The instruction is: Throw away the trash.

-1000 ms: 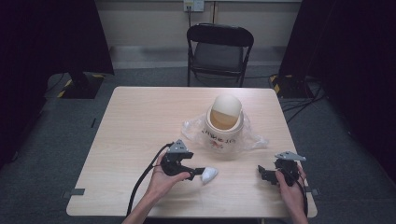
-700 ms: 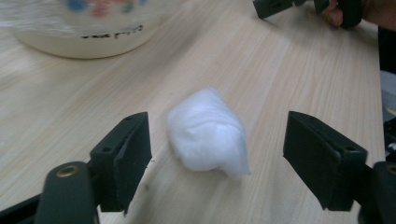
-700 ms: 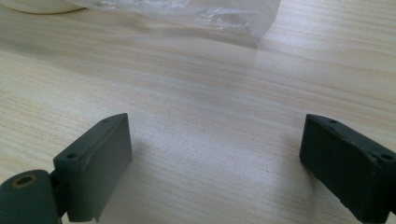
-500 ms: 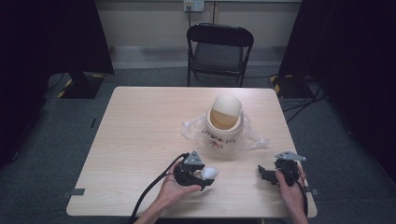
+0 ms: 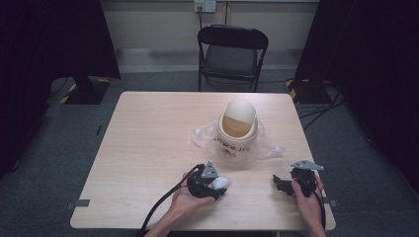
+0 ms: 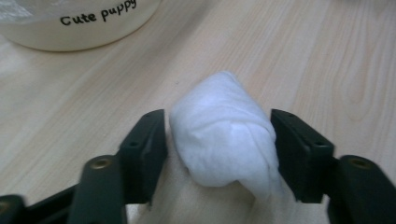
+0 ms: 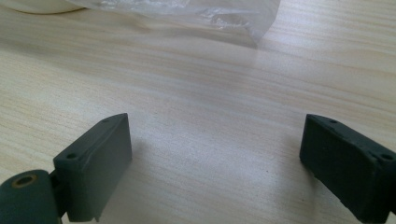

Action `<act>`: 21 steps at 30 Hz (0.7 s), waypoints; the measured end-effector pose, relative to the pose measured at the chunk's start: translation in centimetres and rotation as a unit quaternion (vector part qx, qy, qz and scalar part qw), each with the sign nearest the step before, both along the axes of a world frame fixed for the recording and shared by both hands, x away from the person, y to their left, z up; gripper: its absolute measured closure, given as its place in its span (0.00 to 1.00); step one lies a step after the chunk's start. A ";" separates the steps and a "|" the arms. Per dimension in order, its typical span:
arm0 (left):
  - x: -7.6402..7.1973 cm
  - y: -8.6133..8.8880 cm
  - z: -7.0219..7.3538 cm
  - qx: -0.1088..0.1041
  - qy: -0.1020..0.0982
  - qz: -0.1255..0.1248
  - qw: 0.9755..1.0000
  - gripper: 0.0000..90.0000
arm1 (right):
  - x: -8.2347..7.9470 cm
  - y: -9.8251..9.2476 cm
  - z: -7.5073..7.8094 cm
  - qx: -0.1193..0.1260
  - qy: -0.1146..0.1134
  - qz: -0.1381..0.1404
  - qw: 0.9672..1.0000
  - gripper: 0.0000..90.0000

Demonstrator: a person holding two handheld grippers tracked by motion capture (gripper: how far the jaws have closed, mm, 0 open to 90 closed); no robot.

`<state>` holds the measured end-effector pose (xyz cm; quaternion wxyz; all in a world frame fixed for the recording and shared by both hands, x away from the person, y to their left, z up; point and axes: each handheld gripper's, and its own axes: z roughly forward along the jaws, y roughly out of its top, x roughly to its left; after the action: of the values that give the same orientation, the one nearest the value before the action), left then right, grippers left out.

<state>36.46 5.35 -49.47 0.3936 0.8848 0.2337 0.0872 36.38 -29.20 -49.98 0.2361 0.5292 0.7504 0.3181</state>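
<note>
Two grippers at the near edge of the table [image 5: 148, 128]. The left gripper [image 5: 212, 186] straddles a white wad of soft tissue or cloth [image 6: 224, 140]. The right gripper [image 5: 280, 185] rests low over the wood, released, with nothing between its pads.

Position: the wad lies on the bare tabletop at about 7 o'clock from the cream pot [image 5: 238, 131]. The right gripper is at about 5 o'clock from the pot, well apart from the wad.

Left jaws have just been closing with the wad between them. One pad touches its side, the other stands a sliver off, and the wad is not yet squashed. I judge this as not yet a grip.

Step in hand (judgement): pinch and lift the wad.
- Finish closing until both pads dent the material. It is soft, so a light contact may let it slip out.
- Keep the pads low, near the table, so they take the bulk and not a loose fold.
- Lift straight up. Check that a trailing flap at the near end does not drag.

View notes:
- The left gripper view gives the pad-to-wad gaps and the lettering "Cute puppy" on the pot. From the high view the hand hides the gaps, and the lettering is too small to read.
- The high view gives the layout, with the clear plastic bag [image 5: 269, 148] spread around the pot.
- The right gripper view confirms wide, unloaded jaws, with an edge of the bag at 12 o'clock.
</note>
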 end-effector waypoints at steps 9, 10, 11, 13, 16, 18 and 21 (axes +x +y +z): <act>0.4 0.7 -0.1 -0.014 -0.004 0.009 1.000 0.66 | 0.0 0.0 0.0 0.000 -0.001 0.000 1.000 0.10; 0.4 0.7 -0.1 -0.014 -0.004 0.009 1.000 0.67 | 0.0 0.0 0.0 0.000 -0.001 0.000 1.000 0.10; 0.5 0.8 0.0 -0.011 0.000 0.008 1.000 0.67 | 0.0 0.0 0.0 0.000 -0.001 0.000 1.000 0.09; 0.7 0.9 -0.1 -0.021 0.008 0.011 1.000 0.67 | 0.0 0.0 0.0 0.000 -0.001 0.000 1.000 0.10; 0.9 1.0 -0.1 -0.028 0.016 0.012 0.999 0.68 | 0.0 0.0 0.0 0.000 0.000 0.000 1.000 0.09; 0.9 1.0 -0.1 -0.028 0.018 0.014 0.999 0.68 | 0.0 0.0 0.0 0.000 0.000 0.000 1.000 0.09; 0.9 1.2 0.0 -0.034 0.020 0.018 0.999 0.67 | 0.0 0.0 0.0 0.000 0.000 0.000 1.000 0.10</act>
<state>37.41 6.53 -49.43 0.4175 0.8680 0.2601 0.0686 36.38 -29.19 -49.99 0.2364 0.5294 0.7501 0.3183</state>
